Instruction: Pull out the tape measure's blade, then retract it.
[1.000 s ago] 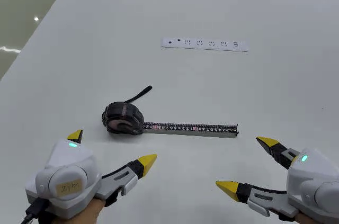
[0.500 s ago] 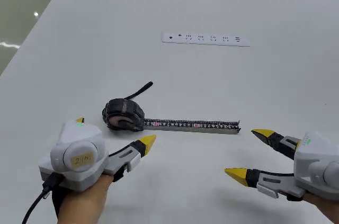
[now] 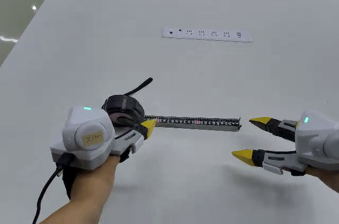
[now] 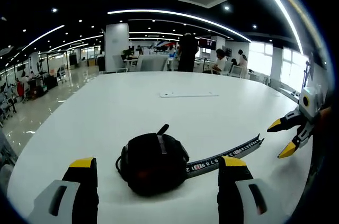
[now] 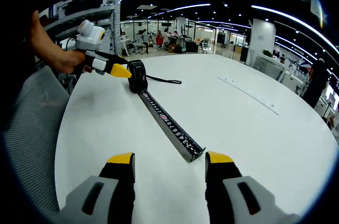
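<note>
A black tape measure (image 3: pixel 124 110) lies on the white table with its blade (image 3: pixel 193 123) drawn out to the right; a black wrist strap (image 3: pixel 141 86) trails behind it. My left gripper (image 3: pixel 127 121) is open, its yellow-tipped jaws on either side of the case, which sits close ahead between them in the left gripper view (image 4: pixel 154 163). My right gripper (image 3: pixel 253 139) is open just right of the blade's end hook (image 3: pixel 238 125). In the right gripper view the blade's tip (image 5: pixel 194 153) lies just before the open jaws, with the case (image 5: pixel 137 76) far off.
A white power strip (image 3: pixel 206 34) lies farther back on the table (image 3: pixel 106 33). The table's left edge borders a glossy floor (image 3: pixel 21 1). In the gripper views, people and desks stand far behind the table.
My left gripper has moved forward until its jaws flank the tape measure's case. My right gripper has moved forward towards the blade's end. The tape measure has stayed put.
</note>
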`<control>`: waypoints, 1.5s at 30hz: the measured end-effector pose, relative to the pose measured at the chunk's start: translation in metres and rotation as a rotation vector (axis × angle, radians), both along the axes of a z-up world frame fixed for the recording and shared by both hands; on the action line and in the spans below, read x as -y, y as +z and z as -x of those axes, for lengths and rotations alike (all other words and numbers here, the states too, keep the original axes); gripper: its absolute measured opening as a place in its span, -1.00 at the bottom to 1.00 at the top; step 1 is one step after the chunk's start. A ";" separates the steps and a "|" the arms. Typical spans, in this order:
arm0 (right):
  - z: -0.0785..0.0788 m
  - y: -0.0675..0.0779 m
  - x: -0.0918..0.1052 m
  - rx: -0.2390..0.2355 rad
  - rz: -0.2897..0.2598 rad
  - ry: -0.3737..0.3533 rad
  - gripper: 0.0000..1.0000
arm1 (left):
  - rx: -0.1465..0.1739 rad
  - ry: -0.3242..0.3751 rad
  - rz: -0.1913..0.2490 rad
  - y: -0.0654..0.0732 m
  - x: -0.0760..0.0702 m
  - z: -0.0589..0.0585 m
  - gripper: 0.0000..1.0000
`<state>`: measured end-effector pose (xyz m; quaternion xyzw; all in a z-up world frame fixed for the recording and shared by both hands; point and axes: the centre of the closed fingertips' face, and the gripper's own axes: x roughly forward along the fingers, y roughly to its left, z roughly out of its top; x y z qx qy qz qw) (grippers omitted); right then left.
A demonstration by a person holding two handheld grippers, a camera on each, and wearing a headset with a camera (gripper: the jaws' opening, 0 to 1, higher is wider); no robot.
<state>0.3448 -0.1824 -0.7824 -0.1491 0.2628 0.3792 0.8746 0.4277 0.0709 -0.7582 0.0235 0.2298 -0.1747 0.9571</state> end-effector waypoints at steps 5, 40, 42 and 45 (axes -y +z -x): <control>-0.007 -0.004 0.001 -0.007 0.031 0.053 -0.10 | -0.016 0.025 0.005 -0.003 0.000 -0.008 0.80; -0.036 -0.030 0.005 -0.089 0.044 0.200 -0.76 | -0.082 0.108 0.000 -0.027 0.006 -0.020 0.48; -0.036 -0.030 0.005 -0.090 0.041 0.204 -0.76 | -0.087 0.115 0.005 -0.027 0.006 -0.021 0.45; -0.037 -0.030 0.006 -0.081 0.053 0.211 -0.77 | -0.090 0.125 0.004 -0.028 0.004 -0.021 0.42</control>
